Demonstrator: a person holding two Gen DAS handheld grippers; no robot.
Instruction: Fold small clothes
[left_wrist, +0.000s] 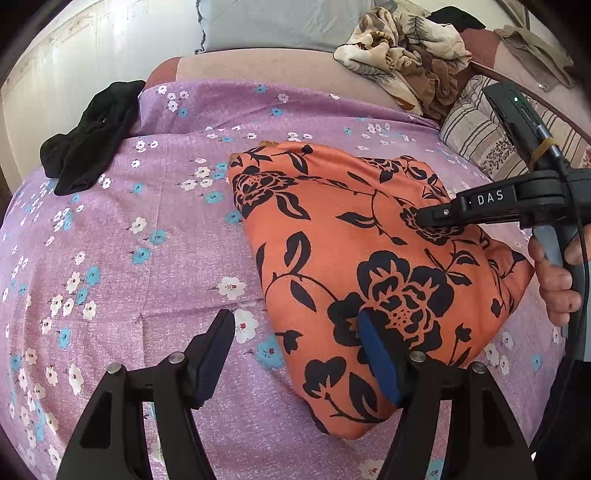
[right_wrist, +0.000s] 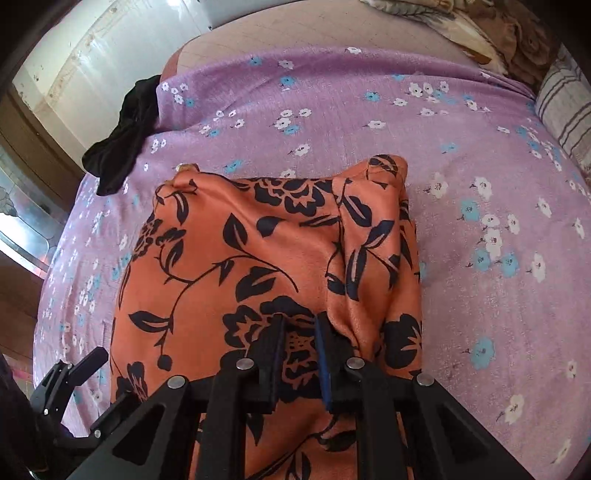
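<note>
A folded orange garment (left_wrist: 351, 236) with a black flower print lies on the purple flowered bedsheet (left_wrist: 147, 206). My left gripper (left_wrist: 295, 350) is open at the garment's near left edge, with its right finger (left_wrist: 380, 365) on the cloth and its left finger (left_wrist: 214, 354) over the sheet. My right gripper (left_wrist: 424, 219) comes in from the right, held by a hand (left_wrist: 557, 280), tip down on the garment's top. In the right wrist view the right gripper (right_wrist: 299, 339) is shut on a narrow pinch of the orange garment (right_wrist: 258, 240), and a ridge of cloth rises beside its right finger (right_wrist: 325, 354).
A black garment (left_wrist: 88, 147) lies at the bed's far left edge, near the wall. A heap of beige printed cloths (left_wrist: 402, 48) and a striped pillow (left_wrist: 480, 136) lie at the far right. A pale blue pillow (left_wrist: 277, 22) stands at the back.
</note>
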